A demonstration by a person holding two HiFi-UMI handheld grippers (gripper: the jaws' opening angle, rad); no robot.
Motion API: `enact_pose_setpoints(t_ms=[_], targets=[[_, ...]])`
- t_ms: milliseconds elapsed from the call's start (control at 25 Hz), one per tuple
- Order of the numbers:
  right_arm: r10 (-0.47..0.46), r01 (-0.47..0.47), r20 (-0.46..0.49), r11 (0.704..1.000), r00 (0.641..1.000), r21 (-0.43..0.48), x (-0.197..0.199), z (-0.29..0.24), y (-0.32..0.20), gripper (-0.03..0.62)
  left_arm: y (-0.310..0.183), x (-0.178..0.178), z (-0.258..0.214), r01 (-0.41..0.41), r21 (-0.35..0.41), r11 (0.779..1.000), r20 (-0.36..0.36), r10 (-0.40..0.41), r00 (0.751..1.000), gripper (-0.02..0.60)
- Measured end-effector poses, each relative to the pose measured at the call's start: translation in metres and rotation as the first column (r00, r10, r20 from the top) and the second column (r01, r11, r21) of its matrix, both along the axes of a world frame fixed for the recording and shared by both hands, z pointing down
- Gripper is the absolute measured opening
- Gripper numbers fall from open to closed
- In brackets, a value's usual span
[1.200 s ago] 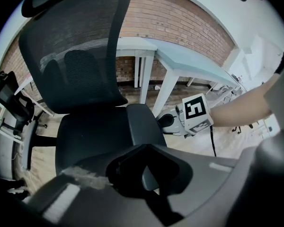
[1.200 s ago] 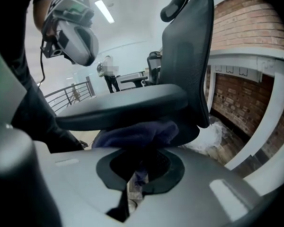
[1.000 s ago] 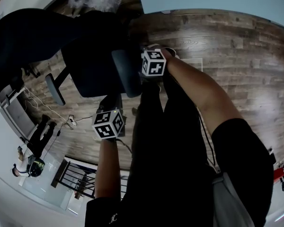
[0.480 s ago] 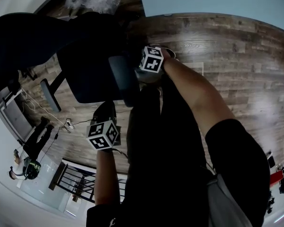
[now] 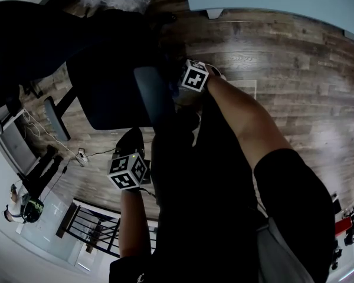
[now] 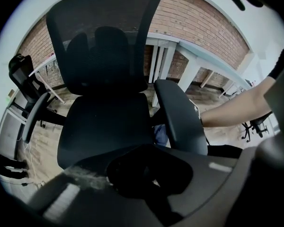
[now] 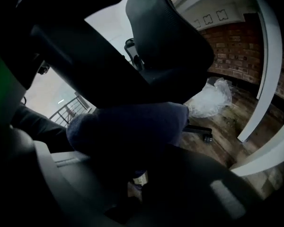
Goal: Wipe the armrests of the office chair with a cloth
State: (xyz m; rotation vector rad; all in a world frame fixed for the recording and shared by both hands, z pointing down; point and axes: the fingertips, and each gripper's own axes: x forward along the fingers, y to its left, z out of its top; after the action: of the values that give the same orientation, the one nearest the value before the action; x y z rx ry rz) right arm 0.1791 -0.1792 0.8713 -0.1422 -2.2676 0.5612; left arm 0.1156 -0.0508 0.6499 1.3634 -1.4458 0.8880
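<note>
Between the right gripper's jaws sits the cloth, a dark blue wad bunched thick and clamped firmly. It's up against the near armrest of the chair, on its outer side going by the head view, though the exact contact is lost in shadow. That cloth looks soft and light, floppy stuff that will fold wherever it's pushed. So I'd judge the grip belongs deep in the bundle, with a fat pad left sticking out front to do the rubbing, and that's how it's held right now. The armrest is a long, smooth, stiff pad, gently curved. The chair rides on casters, so a hard push could well swing or roll it. Over to the left gripper: it hangs back in front of the seat, clear of the chair, jaws drawn together on nothing as far as the dim view lets me read. The far armrest stands on the other side of the seat with nothing on it. The person's right arm stretches down toward the near one. Around it all there's wood floor and a heap of clear plastic wrap lying beyond the chair's base.
</note>
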Motion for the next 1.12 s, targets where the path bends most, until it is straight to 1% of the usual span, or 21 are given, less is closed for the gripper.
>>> enact_pose_setpoints(t_ms=[80,120,320,440,560,640,760,840,920,1000,1120], targets=[[0.047,-0.043,0.054,0.996,0.997,-0.077,-0.004,-0.019,0.014,0.015,0.001,0.001,-0.009,-0.006,0.002,1.000,-0.003,0.006,1.000,0.006],[0.066,-0.059,0.069,0.993,0.995,-0.102,-0.003,-0.029,0.018,0.015,0.001,0.001,-0.014,-0.009,0.007,1.000,-0.002,0.009,1.000,0.006],[0.101,-0.078,0.137,0.983,0.985,-0.166,0.006,-0.085,0.033,0.015,0.006,0.003,-0.044,-0.015,0.035,0.999,-0.014,0.015,1.000,0.006],[0.157,-0.137,0.147,0.981,0.977,-0.137,0.018,-0.117,0.027,0.015,0.007,0.009,-0.059,-0.021,0.059,0.998,-0.028,0.023,0.999,0.006],[0.246,-0.238,0.132,0.969,0.960,-0.071,0.046,-0.141,0.011,0.015,0.002,0.015,-0.070,-0.014,0.105,0.994,-0.045,0.019,0.999,0.006],[0.308,-0.307,0.134,0.951,0.942,-0.032,0.067,-0.162,0.002,0.015,-0.001,0.018,-0.079,-0.004,0.141,0.990,-0.061,0.013,0.998,0.006],[0.367,-0.375,0.158,0.927,0.917,0.022,0.092,-0.204,0.000,0.015,-0.002,0.018,-0.090,0.003,0.179,0.984,-0.085,0.013,0.996,0.006],[0.388,-0.407,0.194,0.911,0.901,0.071,0.098,-0.237,-0.005,0.015,-0.008,0.013,-0.091,-0.002,0.198,0.980,-0.106,0.024,0.994,0.006],[0.411,-0.446,0.238,0.887,0.880,0.119,0.097,-0.276,-0.011,0.015,-0.017,0.007,-0.093,-0.018,0.224,0.974,-0.122,0.047,0.991,0.006],[0.444,-0.501,0.304,0.853,0.843,0.145,0.093,-0.322,-0.012,0.015,-0.021,0.002,-0.099,-0.035,0.259,0.965,-0.131,0.071,0.989,0.006],[0.486,-0.589,0.420,0.793,0.767,0.158,0.087,-0.388,-0.007,0.015,-0.023,-0.006,-0.113,-0.032,0.317,0.948,-0.150,0.083,0.985,0.006]])
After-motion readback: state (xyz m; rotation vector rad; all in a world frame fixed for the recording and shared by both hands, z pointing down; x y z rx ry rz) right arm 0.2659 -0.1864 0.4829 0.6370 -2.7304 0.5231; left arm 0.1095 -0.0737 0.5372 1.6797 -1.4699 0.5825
